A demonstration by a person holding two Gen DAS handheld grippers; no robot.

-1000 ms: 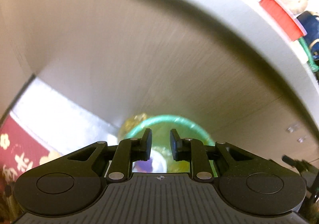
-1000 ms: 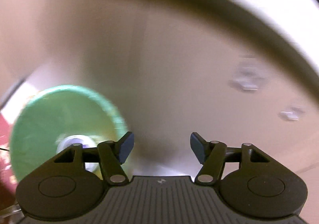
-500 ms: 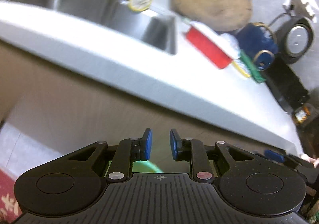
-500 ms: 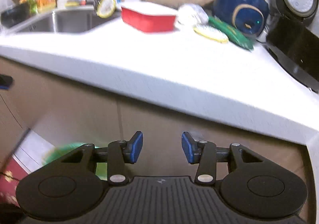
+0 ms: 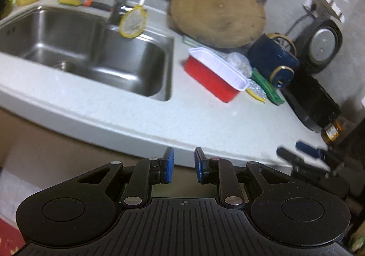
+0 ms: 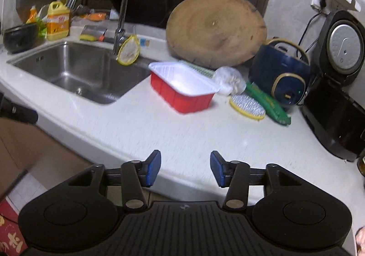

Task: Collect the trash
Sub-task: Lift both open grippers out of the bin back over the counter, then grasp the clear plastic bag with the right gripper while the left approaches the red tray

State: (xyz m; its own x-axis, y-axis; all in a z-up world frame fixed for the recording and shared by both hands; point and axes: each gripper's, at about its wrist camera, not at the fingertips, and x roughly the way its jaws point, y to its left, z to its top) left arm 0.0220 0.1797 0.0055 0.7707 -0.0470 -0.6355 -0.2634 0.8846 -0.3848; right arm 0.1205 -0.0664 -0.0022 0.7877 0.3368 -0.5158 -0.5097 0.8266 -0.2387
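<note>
Green bin gone from view; red tray (image 6: 182, 89) now ahead, perhaps empty

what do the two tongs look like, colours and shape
Both tongs look alike. The left tongs and right tongs have a matte black ribbed body with a round disc on each side, black linkage arms with silver pivot pins, and two short fingers faced with blue pads. A small crosshair mark sits at the body's centre.

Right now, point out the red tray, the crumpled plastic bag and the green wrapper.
red tray (image 6: 182, 99), right wrist view, its front red wall
crumpled plastic bag (image 6: 229, 80), right wrist view, its middle
green wrapper (image 6: 267, 102), right wrist view, mid-length
</note>
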